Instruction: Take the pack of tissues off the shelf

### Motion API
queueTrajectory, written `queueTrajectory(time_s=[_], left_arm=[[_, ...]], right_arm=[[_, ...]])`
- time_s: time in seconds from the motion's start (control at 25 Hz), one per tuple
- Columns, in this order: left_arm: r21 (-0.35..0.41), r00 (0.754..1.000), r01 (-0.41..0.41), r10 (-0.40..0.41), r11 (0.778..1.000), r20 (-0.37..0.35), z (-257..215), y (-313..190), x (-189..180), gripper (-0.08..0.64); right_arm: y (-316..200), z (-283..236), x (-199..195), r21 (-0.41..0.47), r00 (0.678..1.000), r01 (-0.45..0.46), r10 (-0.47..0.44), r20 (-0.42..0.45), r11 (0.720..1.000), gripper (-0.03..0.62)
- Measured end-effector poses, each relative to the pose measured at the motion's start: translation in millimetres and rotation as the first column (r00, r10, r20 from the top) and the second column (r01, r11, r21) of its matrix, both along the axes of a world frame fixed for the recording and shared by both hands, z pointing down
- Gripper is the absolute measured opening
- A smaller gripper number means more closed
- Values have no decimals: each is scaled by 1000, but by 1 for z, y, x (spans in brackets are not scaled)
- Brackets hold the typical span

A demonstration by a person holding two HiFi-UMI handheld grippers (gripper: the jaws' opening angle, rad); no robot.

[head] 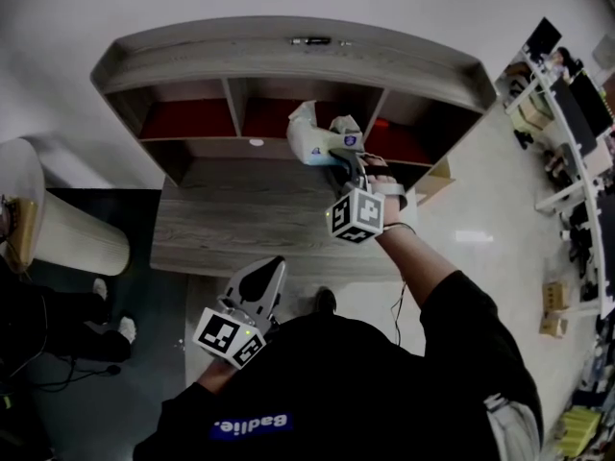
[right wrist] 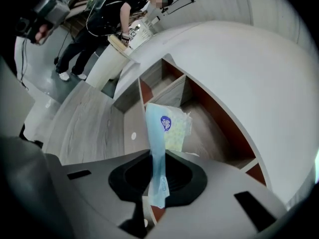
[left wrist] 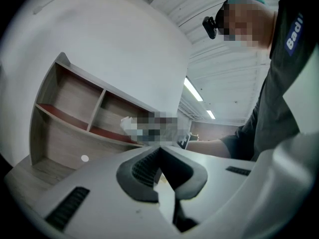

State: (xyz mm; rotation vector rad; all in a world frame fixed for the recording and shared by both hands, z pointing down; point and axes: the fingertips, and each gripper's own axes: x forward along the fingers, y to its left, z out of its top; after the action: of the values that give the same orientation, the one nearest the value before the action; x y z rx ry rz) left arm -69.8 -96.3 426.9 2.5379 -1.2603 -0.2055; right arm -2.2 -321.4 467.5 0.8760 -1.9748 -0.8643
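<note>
Tissues (head: 309, 138) are hanging clenched in the fingers of the right gripper (right wrist: 158, 183), barely clear of the shelf (head: 288, 41), while the left gripper (left wrist: 164, 183) is idling, fingers closed and empty.

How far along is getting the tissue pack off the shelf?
Done: the right tongs are shut on an end flap of the pack of tissues. In hand: the pack hangs lifted in front of the shelf compartments. Left: draw it fully clear. The left tongs are shut, empty.

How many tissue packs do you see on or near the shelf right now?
1. The pack of tissues is clamped in the right gripper, in front of the shelf, at its middle compartment. Deeper parts of the compartments are hidden.
</note>
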Motion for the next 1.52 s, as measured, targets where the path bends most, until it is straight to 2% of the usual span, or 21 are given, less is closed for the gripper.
queueTrajectory(time_s=[0.16,0.32,0.48,0.6,0.88,1.12,1.24,1.52], left_arm=[[2,1000,-19,19,1000,-1,-1,0,4,-3],[4,999,-32,32,999,-3,-2,-3,4,-3],[1,999,-49,49,999,-2,-1,-3,8,-3],[8,998,-59,59,998,0,-3,-5,11,-3],[5,997,-72,72,997,4,-2,-4,14,-3],[5,996,-87,87,996,7,-1,-2,19,-3],[8,996,-91,91,996,8,-1,-2,20,-3],[5,992,-124,124,992,13,0,4,26,-3]], right_arm=[[25,-8,2,-71,994,32,-24,109,997,64],[42,-19,4,-153,967,61,-20,256,986,64],[68,-22,7,-273,898,126,8,440,954,64],[85,-23,5,-333,846,174,32,532,927,64],[126,-23,-8,-395,757,267,62,651,879,63],[150,-16,-8,-443,692,326,108,714,835,63],[160,-14,-6,-452,670,340,125,732,824,63],[177,-14,-1,-447,616,359,152,773,819,61]])
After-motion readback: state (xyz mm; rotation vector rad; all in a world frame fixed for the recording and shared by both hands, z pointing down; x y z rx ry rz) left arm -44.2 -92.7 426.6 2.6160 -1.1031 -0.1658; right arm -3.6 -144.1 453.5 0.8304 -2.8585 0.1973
